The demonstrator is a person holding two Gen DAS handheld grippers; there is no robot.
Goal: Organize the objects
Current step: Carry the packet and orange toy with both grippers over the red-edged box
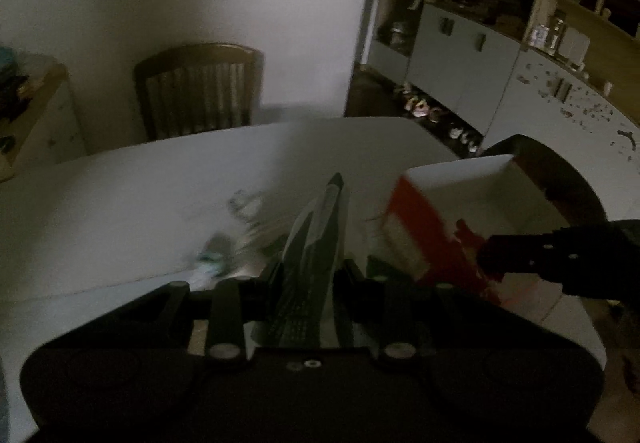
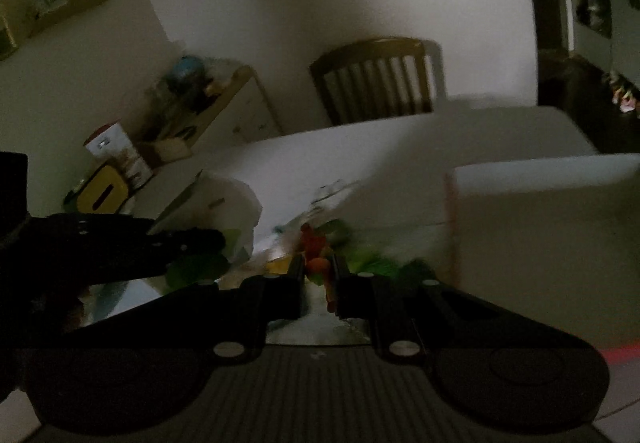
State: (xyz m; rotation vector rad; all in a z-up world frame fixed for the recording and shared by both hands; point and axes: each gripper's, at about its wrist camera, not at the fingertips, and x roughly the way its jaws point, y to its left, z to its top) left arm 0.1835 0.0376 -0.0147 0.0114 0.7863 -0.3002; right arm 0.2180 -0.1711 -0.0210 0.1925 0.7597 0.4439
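Mid-task, dim and blurred. Left tongs [image 1: 320,267] are pinching a flat dark packet [image 1: 316,263] with pale print, raised above the counter [image 1: 120,203]. Right tongs [image 2: 318,279] sit nearly pressed together around something small, red and orange [image 2: 318,265]; whether they really grip it I cannot tell. The red-and-white box [image 1: 424,227] stands open at the counter's right edge, just beside the packet; its inside looks pale and bare where visible, so contents cannot be told. My guess: the packet goes into that box next, not yet done. Left to sort: a loose pile of wrappers [image 1: 224,255] on the counter, green and shiny bits in the right wrist view. Nothing visibly put away so far.
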